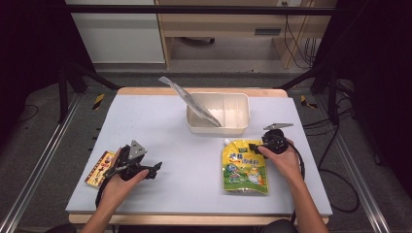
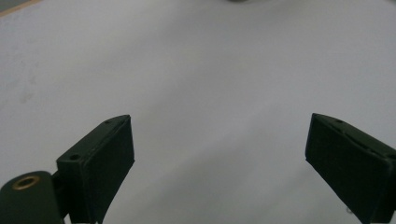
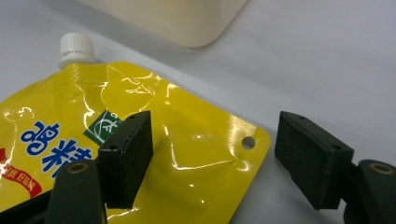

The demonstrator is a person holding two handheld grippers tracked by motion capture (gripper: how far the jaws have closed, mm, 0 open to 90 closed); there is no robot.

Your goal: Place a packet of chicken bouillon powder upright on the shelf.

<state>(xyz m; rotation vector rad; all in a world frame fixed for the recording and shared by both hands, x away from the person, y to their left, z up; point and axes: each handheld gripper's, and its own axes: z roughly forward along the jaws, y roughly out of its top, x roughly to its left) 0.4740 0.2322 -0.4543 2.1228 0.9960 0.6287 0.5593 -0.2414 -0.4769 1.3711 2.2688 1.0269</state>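
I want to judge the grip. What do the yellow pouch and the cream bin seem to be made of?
The yellow pouch looks like thin glossy plastic film: it wrinkles and throws sharp highlights, and its white cap looks like hard plastic. The cream bin seems to be stiff matte plastic, with smooth rounded walls and no shine.

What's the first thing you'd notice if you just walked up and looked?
Probably the bright yellow pouch with a white cap, lying flat on the table's right side. The right hand-held gripper hangs open over its top corner. Behind it sits a cream bin with a silvery packet leaning out.
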